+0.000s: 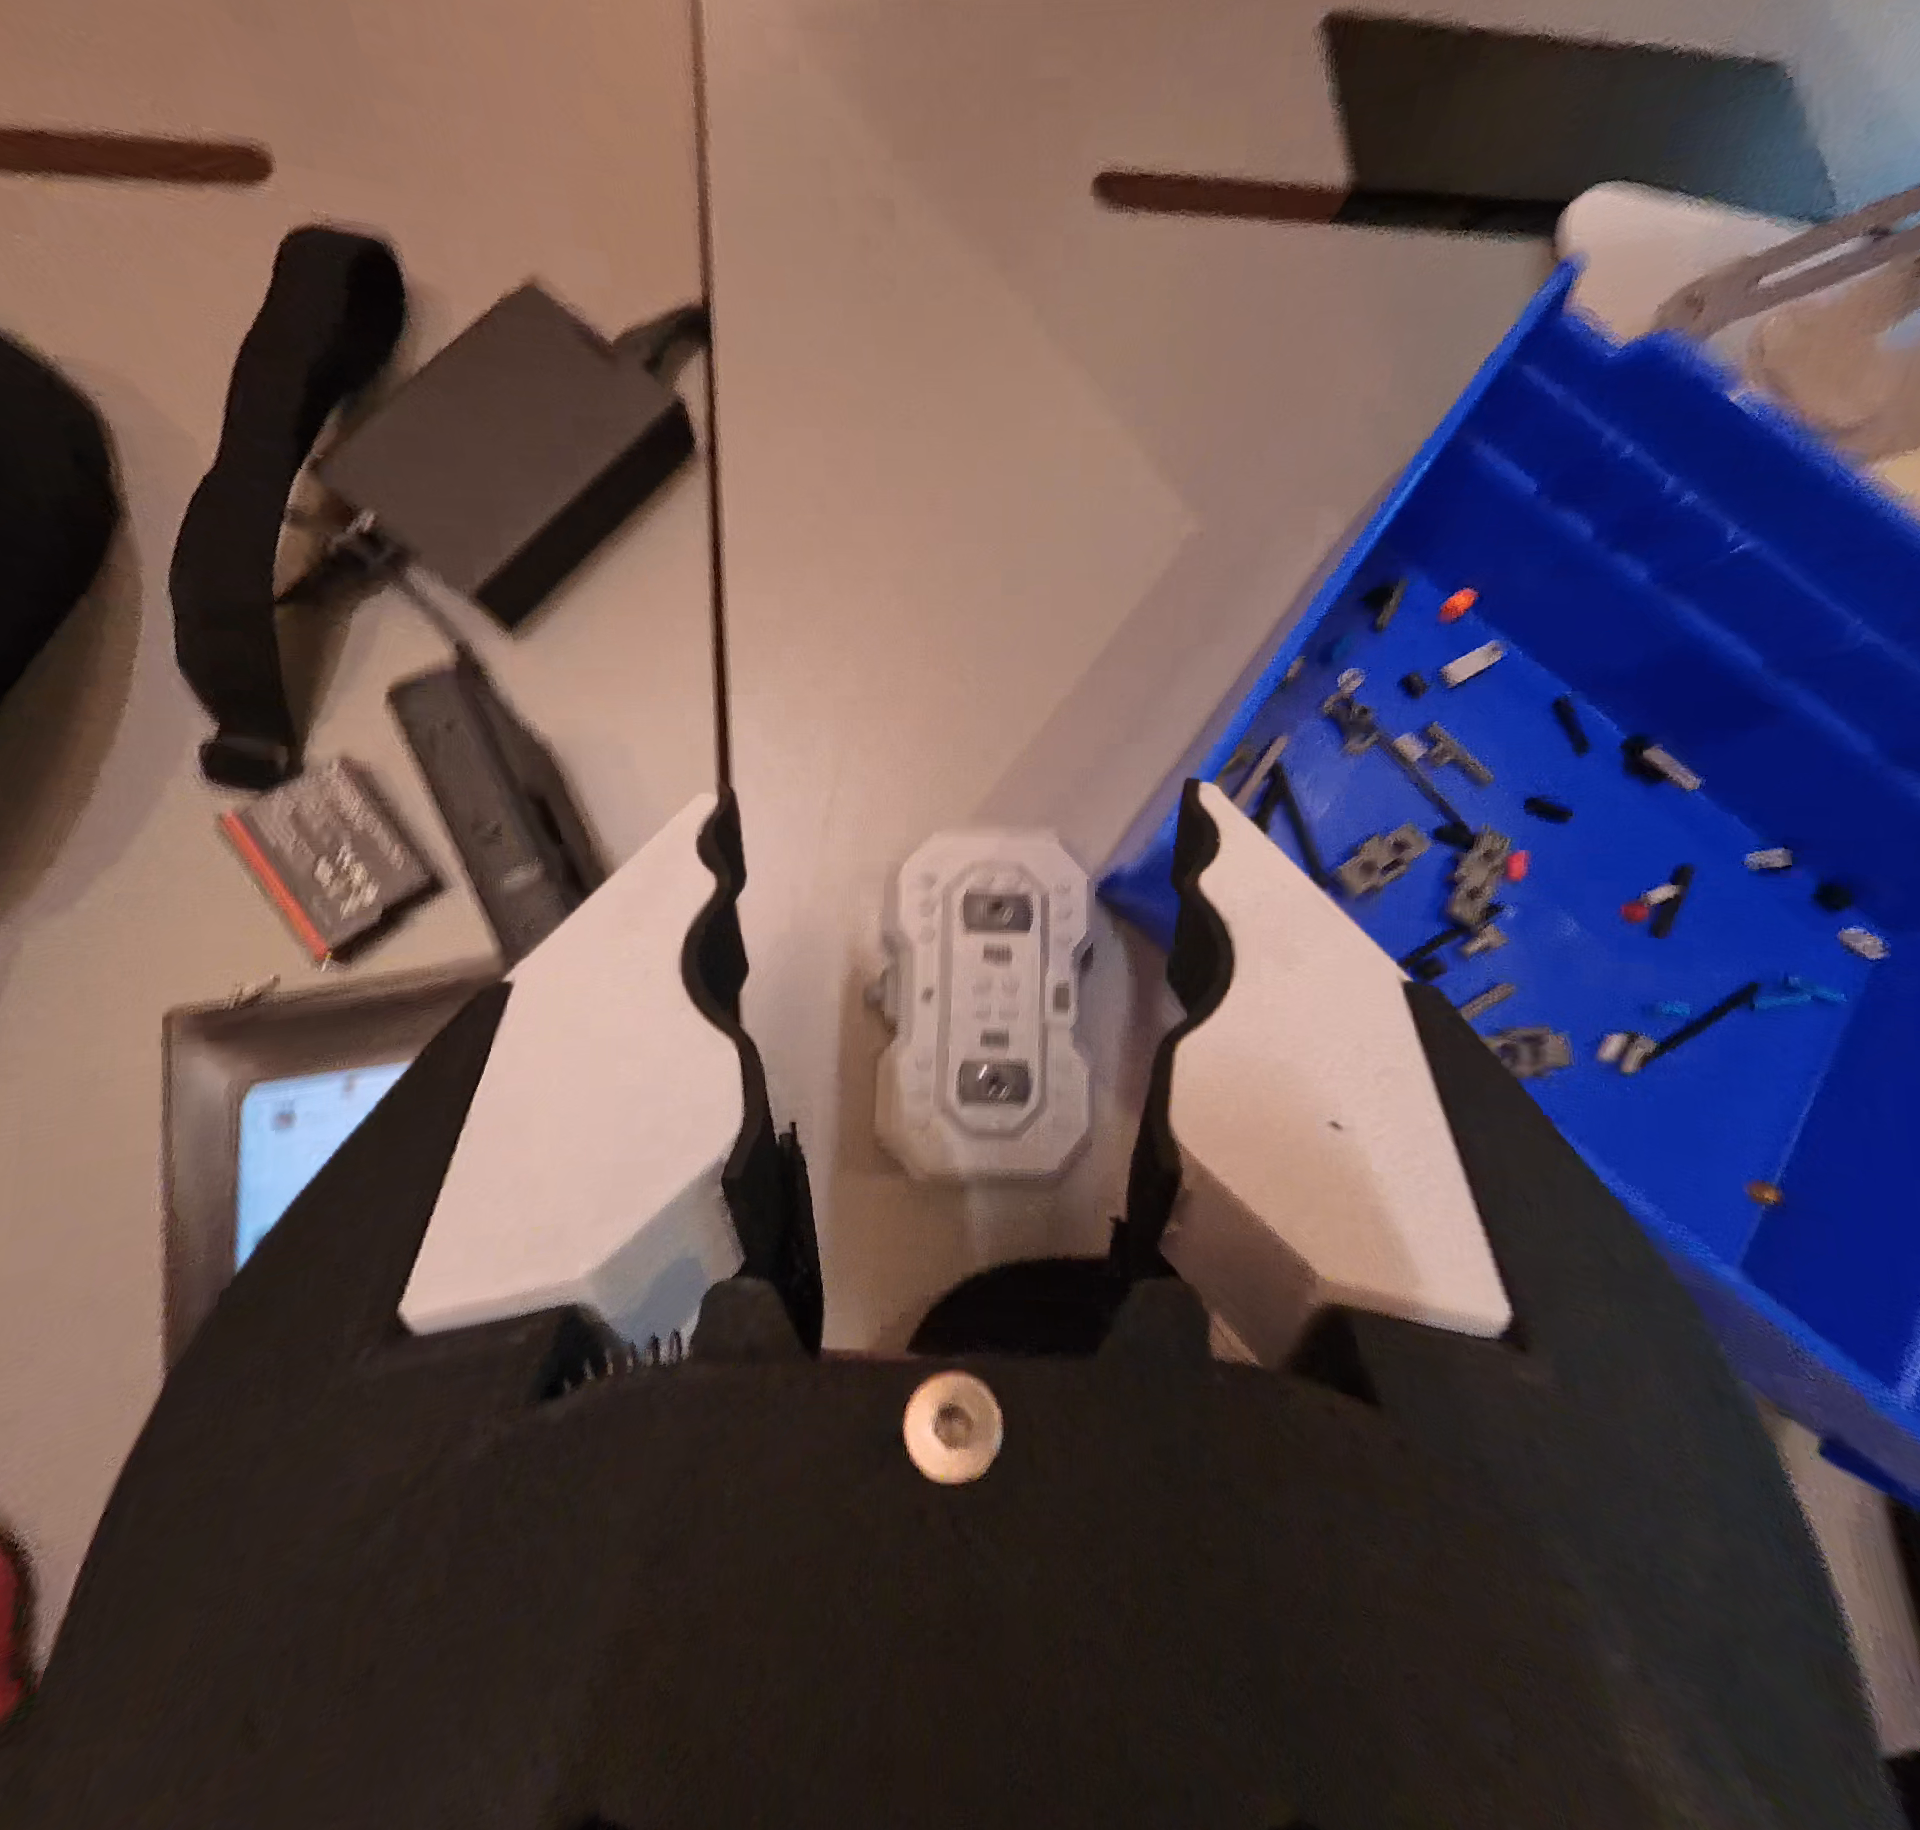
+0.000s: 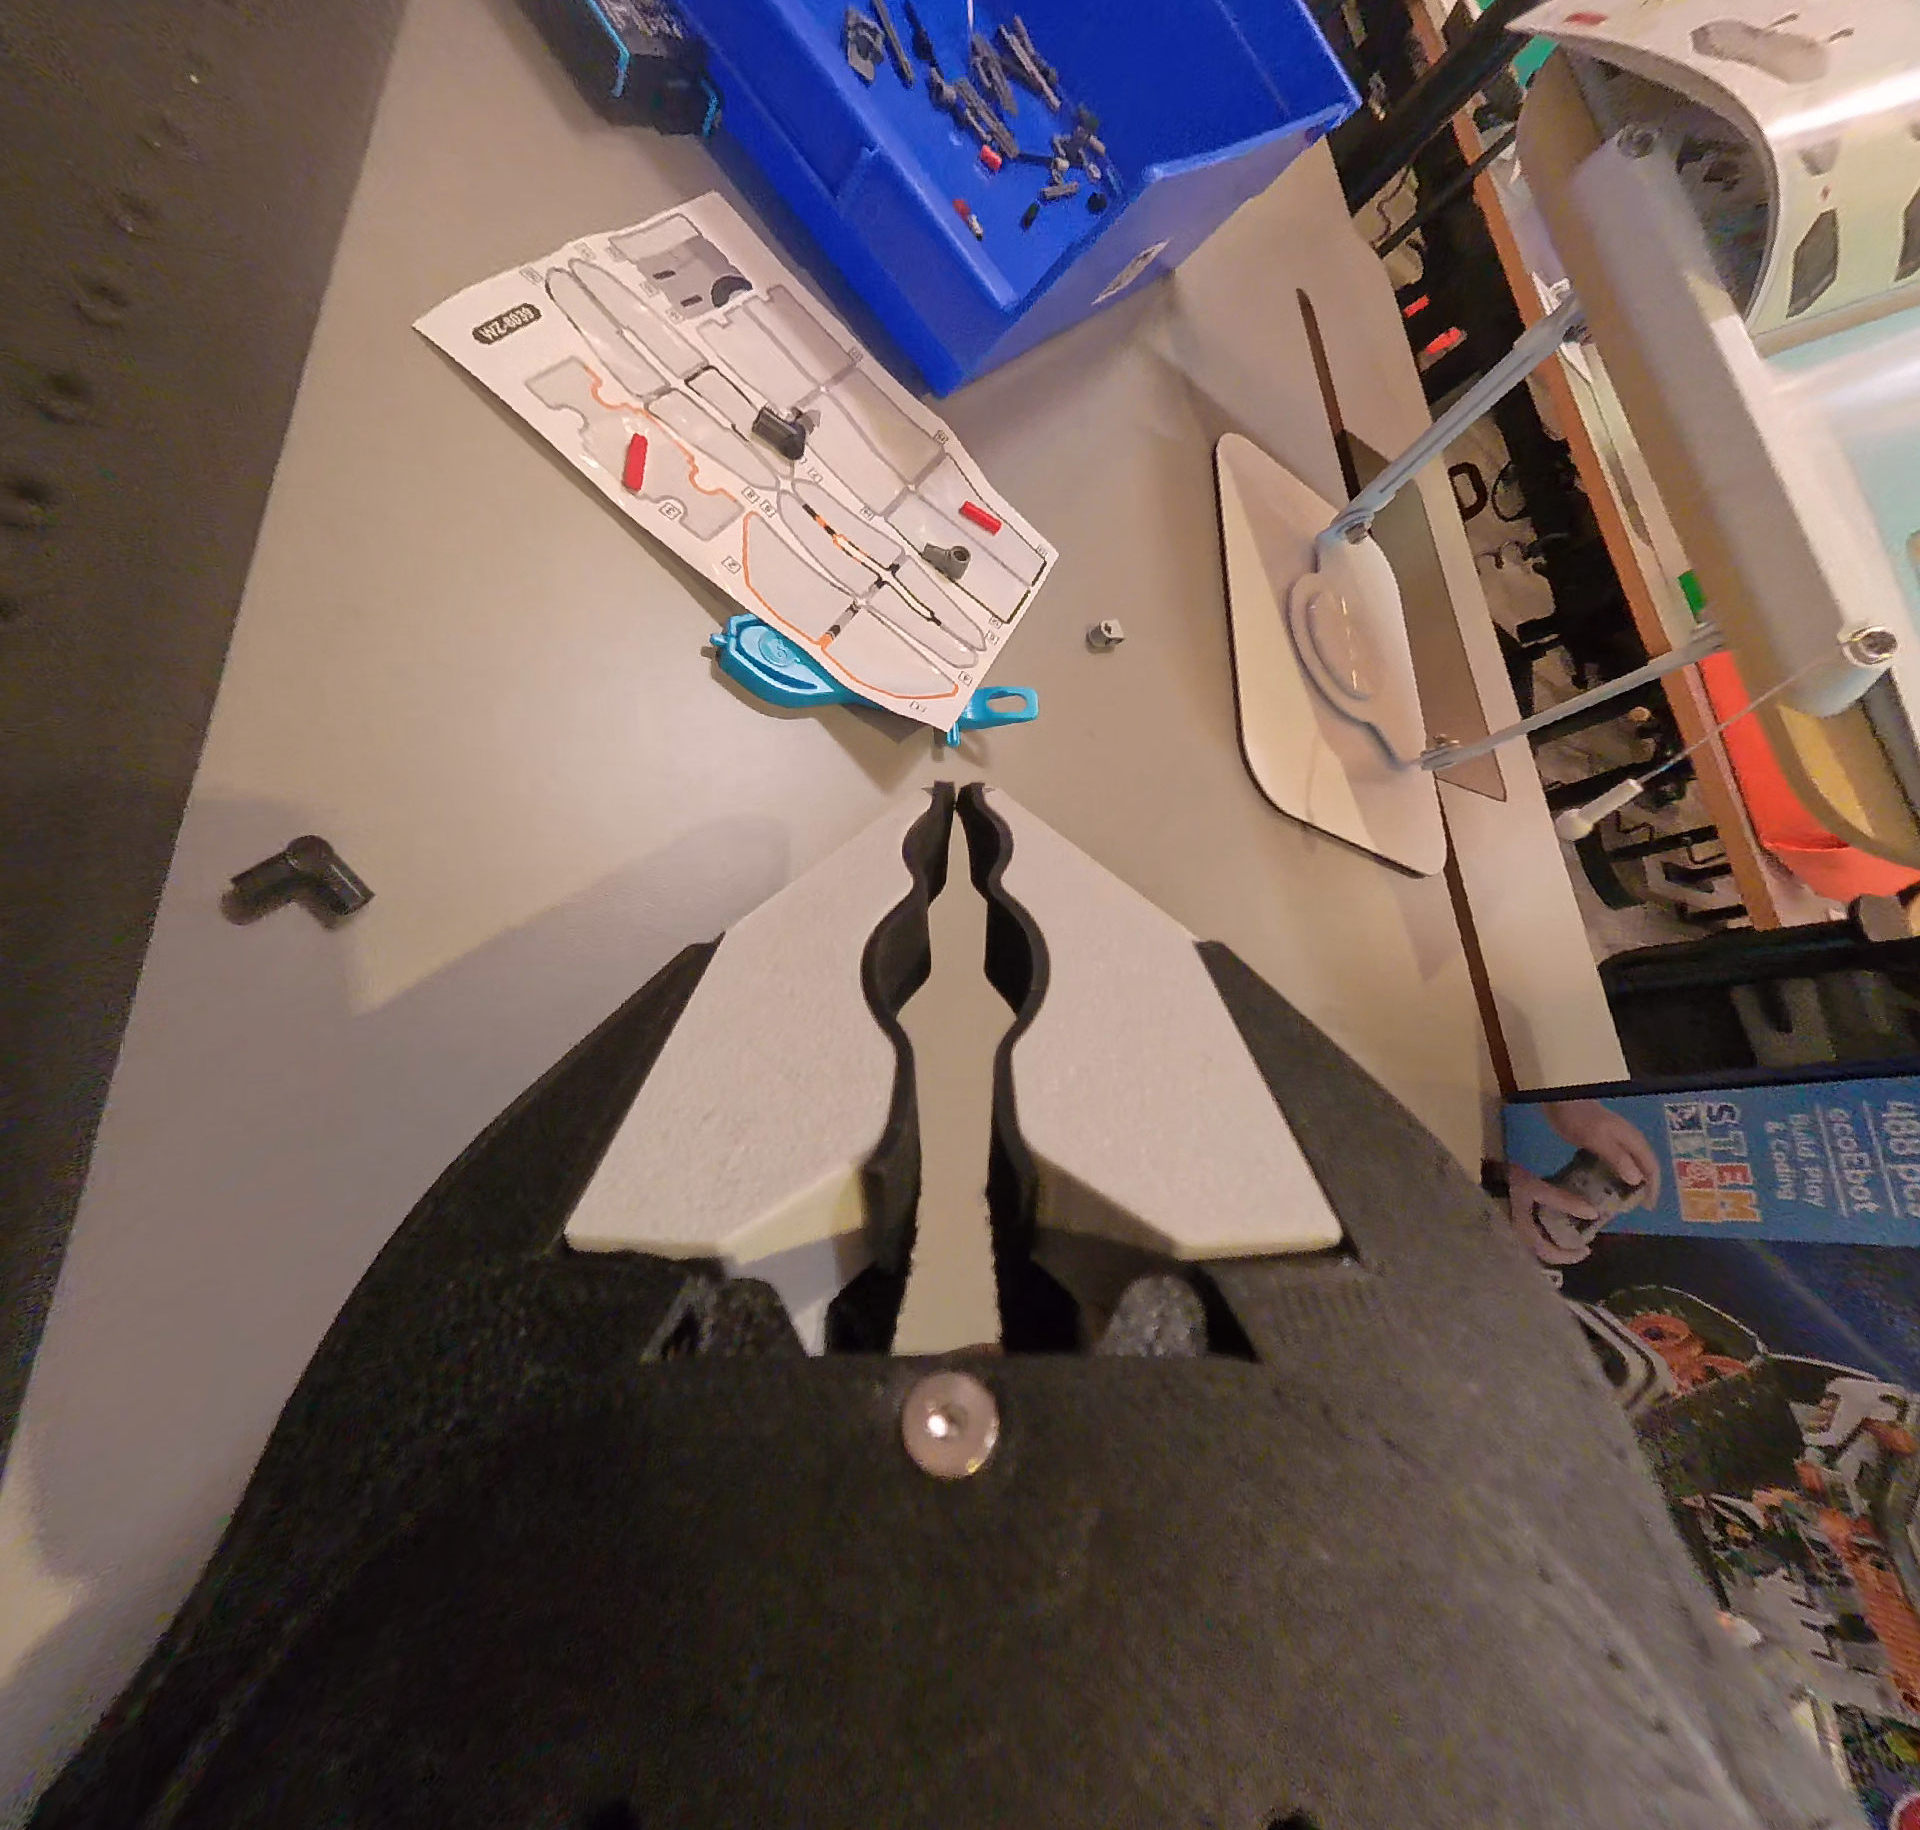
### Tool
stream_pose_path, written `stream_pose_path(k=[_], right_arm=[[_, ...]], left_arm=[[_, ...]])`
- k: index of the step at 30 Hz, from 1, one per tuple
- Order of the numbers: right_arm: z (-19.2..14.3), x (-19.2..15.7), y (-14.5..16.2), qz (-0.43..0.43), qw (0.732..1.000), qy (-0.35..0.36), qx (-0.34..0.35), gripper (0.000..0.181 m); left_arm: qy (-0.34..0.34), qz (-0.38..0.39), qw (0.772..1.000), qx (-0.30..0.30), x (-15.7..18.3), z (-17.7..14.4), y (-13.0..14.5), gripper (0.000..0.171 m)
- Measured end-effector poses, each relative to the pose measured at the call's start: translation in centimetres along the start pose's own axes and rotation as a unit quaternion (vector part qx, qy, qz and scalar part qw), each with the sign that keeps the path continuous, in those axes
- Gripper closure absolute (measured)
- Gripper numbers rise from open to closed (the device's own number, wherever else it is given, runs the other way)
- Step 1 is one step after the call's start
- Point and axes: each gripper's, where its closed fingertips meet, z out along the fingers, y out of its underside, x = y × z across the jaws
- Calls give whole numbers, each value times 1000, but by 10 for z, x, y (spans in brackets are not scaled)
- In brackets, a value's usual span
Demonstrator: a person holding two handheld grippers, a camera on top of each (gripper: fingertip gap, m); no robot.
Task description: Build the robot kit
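A light grey battery-box-looking block (image 1: 982, 1006) is seen lying flat on the table (image 1: 935, 430), right between the fingers of the left tongs (image 1: 956, 824), which are spread wide apart with nothing gripped and nothing touched. Its long axis runs straight along the tongs' reach, one short end pointed at the camera, the other away. Just beside it on the right, a blue bin (image 1: 1558, 845) of small grey, black and red parts is parked, nearly touching one corner.

Over on the other side, the right tongs (image 2: 956, 793) are pretty much closed, tips almost together, nothing visibly pinched. Just ahead of them a turquoise tool (image 2: 774, 668) is tucked under a sticker sheet (image 2: 727, 450). A black elbow piece (image 2: 296, 881) is left well apart on the left.

So far nothing's been picked up by either side.
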Motion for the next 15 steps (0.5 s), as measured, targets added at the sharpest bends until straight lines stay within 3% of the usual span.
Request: stream_pose_path(k=[3,8,15], right_arm=[[-1,-1,-3,-3,1000,0,3,181],[0,-4,-5,-7,1000,-7,6,181],[-3,-4,-7,-10,1000,-3,9,181]], left_arm=[[-48,23,997,-62,-10,5,45,90],[-42,54,989,-130,5,31,93,83],[-92,105,980,-145,10,55,110,100]])
